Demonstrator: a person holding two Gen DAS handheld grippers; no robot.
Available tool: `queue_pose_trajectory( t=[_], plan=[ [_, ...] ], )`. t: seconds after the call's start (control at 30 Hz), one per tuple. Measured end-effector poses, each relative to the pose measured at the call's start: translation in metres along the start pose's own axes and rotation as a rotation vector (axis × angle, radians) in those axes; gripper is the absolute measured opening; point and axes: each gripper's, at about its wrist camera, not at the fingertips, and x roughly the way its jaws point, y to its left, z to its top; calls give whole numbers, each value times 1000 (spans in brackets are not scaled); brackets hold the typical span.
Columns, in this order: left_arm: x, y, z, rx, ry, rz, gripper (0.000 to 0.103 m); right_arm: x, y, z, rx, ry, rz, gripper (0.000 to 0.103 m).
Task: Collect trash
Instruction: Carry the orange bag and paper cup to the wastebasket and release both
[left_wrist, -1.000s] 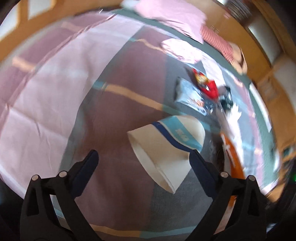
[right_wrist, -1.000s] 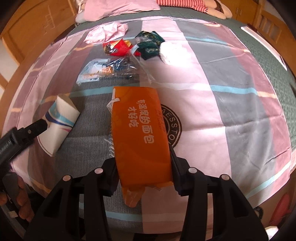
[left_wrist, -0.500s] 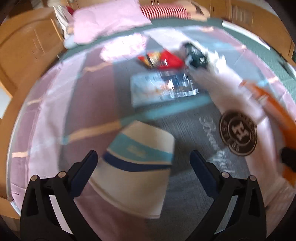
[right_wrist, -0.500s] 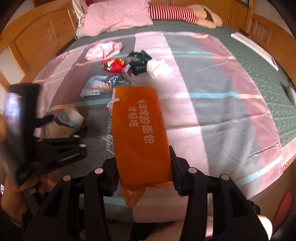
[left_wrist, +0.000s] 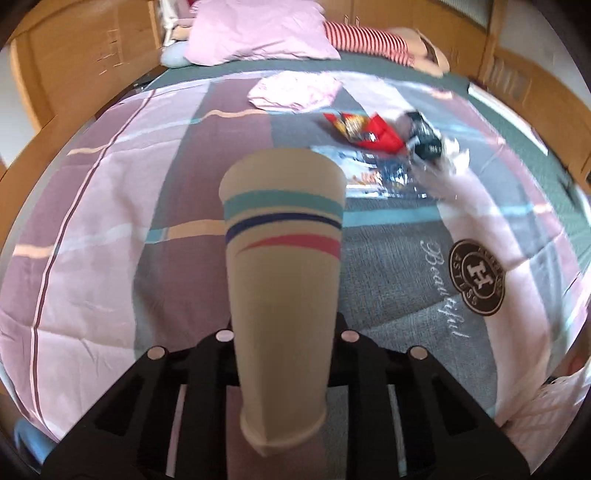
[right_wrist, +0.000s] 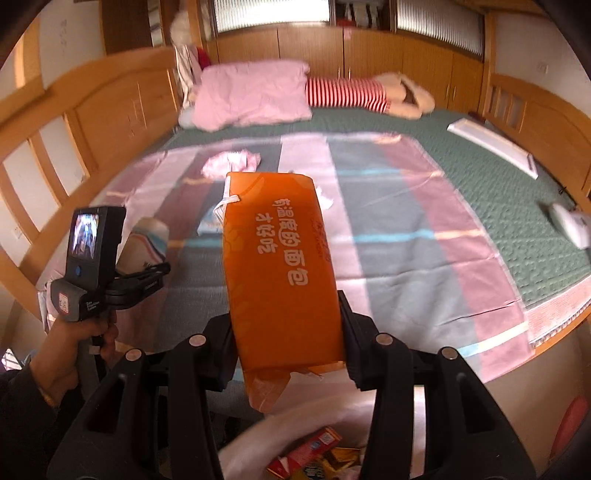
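A: Biggest first. One bed (right_wrist: 480, 206), one striped quilt (left_wrist: 110, 258) on it, one pink pillow (right_wrist: 251, 96) at the head.

B: Writing on the quilt?

A: "Beautiful" in script plus a round "H" badge (left_wrist: 476, 277); its ring text is too small to read.

B: Trash count?

A: One orange bread bag (right_wrist: 277, 266), white Chinese print, clamped by the right gripper (right_wrist: 286, 332) above the quilt, jaws about half spread. One paper cup (left_wrist: 282, 266), teal, navy and red stripes, base toward the camera, between the left gripper (left_wrist: 284, 332) jaws, which are closing and pressing its sides.

B: Loose pieces?

A: On the quilt: one pink wrapper (left_wrist: 295, 90), one red snack packet (left_wrist: 365, 131), one dark packet (left_wrist: 424, 142), one clear bag (left_wrist: 384, 177). Labels unreadable.
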Motion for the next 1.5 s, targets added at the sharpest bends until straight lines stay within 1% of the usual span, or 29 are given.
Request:
queue_pose_trajectory(
  t=[0.03,0.17,0.23,0.3,0.37,0.43,0.5,0.57,0.6,0.67,0.73,0.77,0.83,0.87,0.9,0.93,0.97,1.0,1.03,1.1,1.13,1.17,1.2,1.27,1.3,1.33,1.4,1.47,1.5],
  plan=[
    [-3,5,-1,-12,-11,-7,21,-8,-4,-1,-3,-13,-4,47],
    [-20,25,-4,-107,-68,-121,20,-35,-24,-14,-2,-25,-24,47],
    [-37,37,-7,-168,-120,-222,20,-44,-34,-25,-12,-10,-34,47],
    [-54,41,-9,-189,-179,-306,20,-55,-44,-41,-37,12,-53,47],
    [-75,41,-15,-179,-248,-363,20,-63,-54,-59,-68,62,-57,47],
    [-93,33,-25,-168,-285,-383,20,-65,-58,-77,-89,124,-59,47],
    [-104,20,-35,-150,-288,-423,20,-54,-61,-102,-129,248,-40,51],
    [-118,-3,-46,-100,-288,-471,20,-47,-61,-118,-152,322,-32,61],
    [-123,-13,-51,-71,-289,-486,20,-46,-63,-122,-147,332,-27,64],
    [-135,-41,-60,14,-283,-525,20,-56,-74,-121,-87,308,3,66],
    [-146,-73,-71,109,-265,-574,20,-69,-92,-106,16,246,39,69],
    [-152,-90,-78,167,-255,-603,20,-79,-105,-96,85,197,49,69],
    [-160,-121,-91,271,-216,-671,21,-95,-126,-82,203,108,38,70],
    [-162,-144,-101,349,-173,-728,22,-102,-138,-75,261,59,25,70],
    [-164,-159,-111,398,-148,-755,28,-107,-147,-69,307,18,18,70],
    [-166,-177,-122,462,-120,-778,38,-110,-150,-66,333,-4,14,70],
    [-166,-187,-130,501,-108,-782,45,-112,-156,-63,362,-25,10,70],
    [-165,-198,-138,551,-104,-774,68,-113,-159,-62,379,-33,6,70],
    [-165,-208,-145,597,-112,-745,84,-112,-159,-59,389,-36,0,70],
    [-162,-211,-147,632,-136,-693,86,-106,-159,-56,399,-35,-7,70],
    [-160,-209,-144,627,-142,-672,86,-102,-160,-53,401,-33,-7,70],
    [-155,-201,-135,595,-145,-655,87,-96,-160,-51,402,-27,-6,70],
    [-150,-186,-123,543,-144,-648,89,-91,-158,-48,400,-20,-5,70],
    [-139,-158,-101,423,-143,-619,90,-78,-154,-37,385,1,-3,70],
    [-131,-140,-85,346,-140,-561,90,-70,-149,-31,371,10,-2,70],
    [-126,-129,-75,294,-139,-497,90,-63,-145,-27,358,15,-1,70],
    [-108,-97,-42,169,-145,-297,90,-42,-128,-12,313,35,6,70],
    [-94,-64,-15,55,-156,-139,92,-19,-105,3,261,45,31,70],
    [-87,-43,-3,-8,-158,-74,95,-6,-94,10,237,46,42,70]
  ],
)
